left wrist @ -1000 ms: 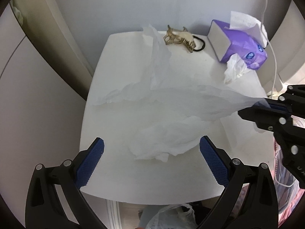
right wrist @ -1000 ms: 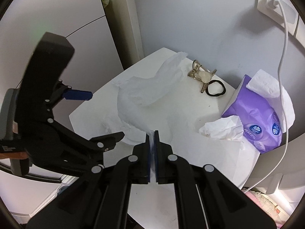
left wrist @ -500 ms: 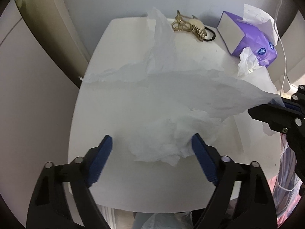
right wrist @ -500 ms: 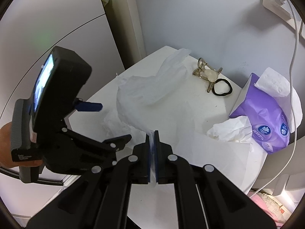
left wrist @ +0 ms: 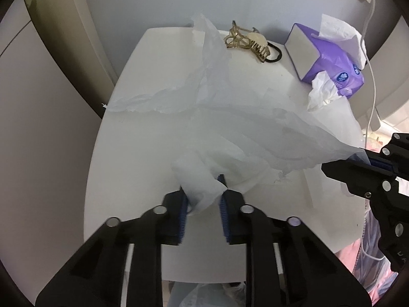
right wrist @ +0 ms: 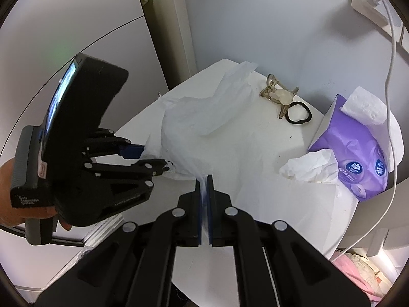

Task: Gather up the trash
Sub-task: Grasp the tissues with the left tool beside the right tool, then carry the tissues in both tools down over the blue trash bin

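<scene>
A thin white bag or sheet [left wrist: 250,130] lies spread over the small white table [left wrist: 122,158]. My right gripper [right wrist: 203,179] is shut on one corner of it and holds that corner raised; it shows at the right edge of the left wrist view [left wrist: 358,157]. A crumpled white tissue [left wrist: 202,179] lies under the sheet near the table's front. My left gripper [left wrist: 203,192] is shut on this tissue; it also shows in the right wrist view [right wrist: 153,161]. Another crumpled tissue [right wrist: 309,163] lies by the purple pack.
A purple tissue pack [left wrist: 327,58] stands at the table's back right, with a white cable [right wrist: 391,76] hanging over it. A hair claw [left wrist: 245,41] and a black hair tie [right wrist: 299,112] lie at the back. A plastic bag [left wrist: 204,294] sits below the front edge.
My left gripper moved forward over the table and closed from wide open onto the crumpled tissue. My right gripper stayed shut on the sheet's corner.
</scene>
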